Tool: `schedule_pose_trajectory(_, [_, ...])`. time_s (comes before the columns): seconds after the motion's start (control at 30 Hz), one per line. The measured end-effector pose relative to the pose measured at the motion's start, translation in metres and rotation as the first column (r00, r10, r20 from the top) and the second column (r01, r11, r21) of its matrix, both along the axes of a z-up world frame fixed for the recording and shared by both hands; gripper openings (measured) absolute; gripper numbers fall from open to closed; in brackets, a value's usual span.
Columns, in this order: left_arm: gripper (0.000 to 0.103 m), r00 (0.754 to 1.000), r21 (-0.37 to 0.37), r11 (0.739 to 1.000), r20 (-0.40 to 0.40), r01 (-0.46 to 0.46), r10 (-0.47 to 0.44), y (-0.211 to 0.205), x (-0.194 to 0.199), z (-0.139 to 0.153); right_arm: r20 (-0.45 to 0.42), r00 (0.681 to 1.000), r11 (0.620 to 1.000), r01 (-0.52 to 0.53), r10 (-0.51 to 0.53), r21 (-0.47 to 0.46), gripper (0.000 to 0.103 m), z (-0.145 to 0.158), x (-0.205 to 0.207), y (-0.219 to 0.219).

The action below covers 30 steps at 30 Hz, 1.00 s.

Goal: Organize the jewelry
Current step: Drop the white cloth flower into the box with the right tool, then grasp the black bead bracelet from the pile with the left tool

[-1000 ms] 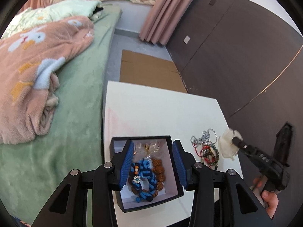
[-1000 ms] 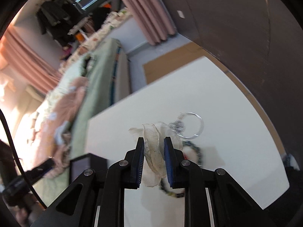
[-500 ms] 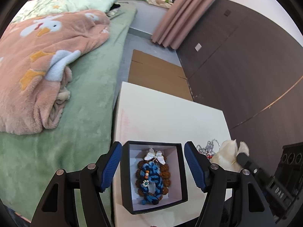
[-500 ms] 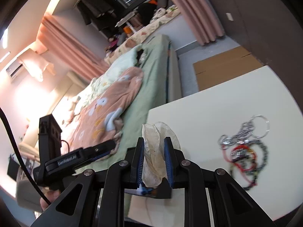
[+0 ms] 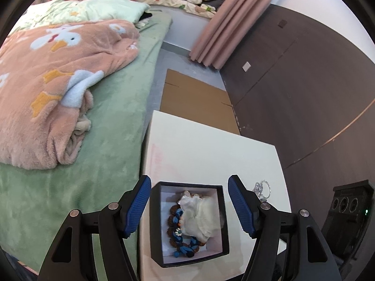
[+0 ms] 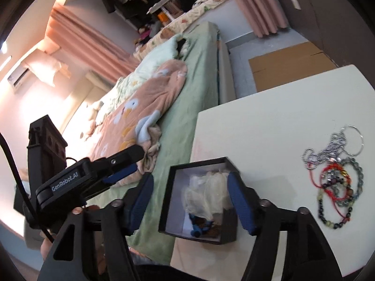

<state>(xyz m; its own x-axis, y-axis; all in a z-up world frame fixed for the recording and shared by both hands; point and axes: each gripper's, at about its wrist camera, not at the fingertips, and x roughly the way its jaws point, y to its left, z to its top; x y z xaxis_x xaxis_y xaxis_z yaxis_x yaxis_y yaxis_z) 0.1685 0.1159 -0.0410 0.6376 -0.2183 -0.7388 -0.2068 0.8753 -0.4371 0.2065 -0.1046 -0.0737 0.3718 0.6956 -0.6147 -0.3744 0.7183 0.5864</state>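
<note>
The black box [image 5: 188, 222] sits near the front left corner of the white table [image 5: 211, 149], right beside the green bed [image 5: 112, 126]. Inside it lie a blue cord bracelet [image 5: 180, 231] and a ring of brown beads [image 5: 170, 220], with a cream gauze pouch [image 5: 201, 217] resting on top of them toward the right wall of the box.

The left gripper [image 5: 189, 207] is spread wide, its blue pads standing outside the box on either side and clear of its walls — nothing is pinched. The right gripper [image 6: 190, 202] has just been opening; its jaws now stand apart over the box, the pouch lying loose below and between them, no pad pressing on it.

In the right wrist view a heap of jewelry [image 6: 335, 175] is on the table well to the right of the box — a silver chain with a big ring, red cord, dark bead bracelets
</note>
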Motion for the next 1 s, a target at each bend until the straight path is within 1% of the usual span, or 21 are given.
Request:
schedule_pose_trajectory(0.13, [0.069,1.000,0.007,1.000,0.006,0.016,-0.016,-0.010,0.002,0.000,-0.025,0.998,0.999,0.055,-0.054,0.004,0.067,0.000,0.003,-0.031])
schedule_pose_trajectory(0.27, [0.069,0.999,0.015,0.999,0.007,0.045,-0.045,-0.027,0.007,0.000,-0.014,0.992,0.992,0.127,-0.127,-0.007,0.067,0.006,0.001,-0.067])
schedule_pose_trajectory(0.5, [0.069,0.993,0.044,0.992,-0.001,0.117,-0.117,-0.073,0.022,-0.004,-0.021,0.968,0.968,0.249,-0.249,-0.039,0.067,0.016,-0.001,-0.126])
schedule_pose_trajectory(0.67, [0.069,0.982,0.075,0.979,-0.014,0.191,-0.190,-0.113,0.034,-0.011,-0.050,0.945,0.945,0.321,-0.324,-0.061,0.067,0.013,-0.002,-0.158])
schedule_pose_trajectory(0.87, [0.068,0.963,0.128,0.954,-0.050,0.270,-0.265,-0.153,0.041,-0.027,-0.073,0.931,0.932,0.350,-0.357,-0.097,0.067,0.007,-0.001,-0.185])
schedule_pose_trajectory(0.93, [0.062,0.956,0.142,0.946,-0.066,0.292,-0.285,-0.164,0.044,-0.033,-0.086,0.926,0.928,0.359,-0.368,-0.104,0.067,0.002,-0.002,-0.195])
schedule_pose_trajectory(1.0, [0.058,0.948,0.155,0.936,-0.087,0.317,-0.306,-0.174,0.045,-0.041,-0.102,0.920,0.923,0.368,-0.379,-0.114,0.067,-0.001,-0.002,-0.203])
